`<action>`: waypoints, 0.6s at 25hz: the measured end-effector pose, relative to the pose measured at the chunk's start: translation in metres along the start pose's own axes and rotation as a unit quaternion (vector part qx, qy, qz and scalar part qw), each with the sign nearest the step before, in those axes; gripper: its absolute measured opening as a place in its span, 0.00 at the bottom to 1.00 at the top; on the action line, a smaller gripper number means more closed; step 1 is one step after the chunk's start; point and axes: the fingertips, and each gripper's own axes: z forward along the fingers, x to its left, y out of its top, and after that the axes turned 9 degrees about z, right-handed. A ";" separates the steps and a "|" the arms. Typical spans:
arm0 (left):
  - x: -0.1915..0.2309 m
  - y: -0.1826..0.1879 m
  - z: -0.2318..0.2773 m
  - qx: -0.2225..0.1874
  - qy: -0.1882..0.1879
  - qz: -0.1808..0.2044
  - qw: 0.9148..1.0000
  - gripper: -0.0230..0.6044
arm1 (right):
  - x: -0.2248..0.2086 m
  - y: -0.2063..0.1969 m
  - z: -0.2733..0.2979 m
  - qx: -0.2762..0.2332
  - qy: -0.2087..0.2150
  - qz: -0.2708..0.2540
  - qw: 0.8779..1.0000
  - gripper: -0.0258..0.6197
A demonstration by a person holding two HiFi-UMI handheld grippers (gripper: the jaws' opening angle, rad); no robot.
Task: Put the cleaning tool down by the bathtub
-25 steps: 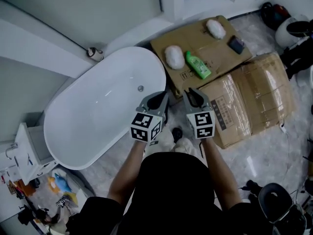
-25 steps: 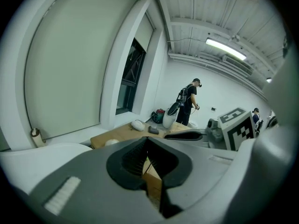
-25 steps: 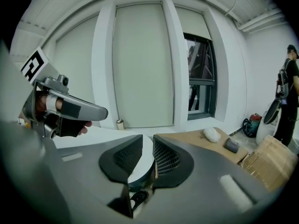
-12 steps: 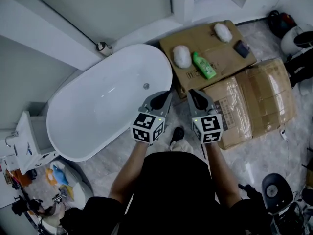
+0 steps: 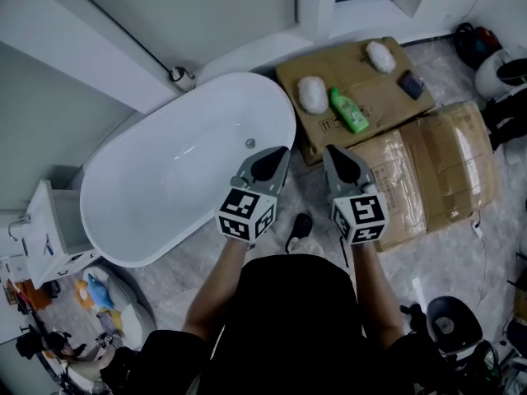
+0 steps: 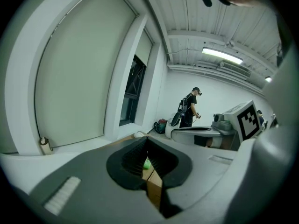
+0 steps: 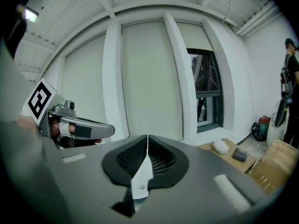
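Note:
The white oval bathtub (image 5: 165, 179) lies ahead and to my left. Two white fluffy cleaning pads (image 5: 312, 94) (image 5: 380, 55) rest on flat cardboard (image 5: 370, 97) beside the tub's far end, with a green bottle (image 5: 349, 110) between them. My left gripper (image 5: 282, 150) is held over the tub's near rim, shut and empty (image 6: 147, 137). My right gripper (image 5: 330, 149) hangs beside it over the floor; its jaws have just been closing and now meet with nothing between them (image 7: 147, 135). One white pad (image 7: 220, 146) shows in the right gripper view.
A big taped cardboard box (image 5: 428, 171) stands to the right, and a small dark object (image 5: 410, 83) lies on the flat cardboard. A white cabinet (image 5: 49, 245) and clutter sit at lower left. A black stool (image 5: 449, 323) is at lower right. A person (image 6: 189, 108) stands far off.
Both grippers have risen toward the head camera and look slightly larger. The tub and boxes have shifted a little right in the view.

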 end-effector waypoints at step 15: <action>0.006 0.055 -0.024 -0.056 0.006 0.029 0.998 0.04 | 0.030 0.058 -0.022 -0.040 0.015 -0.027 0.999 0.05</action>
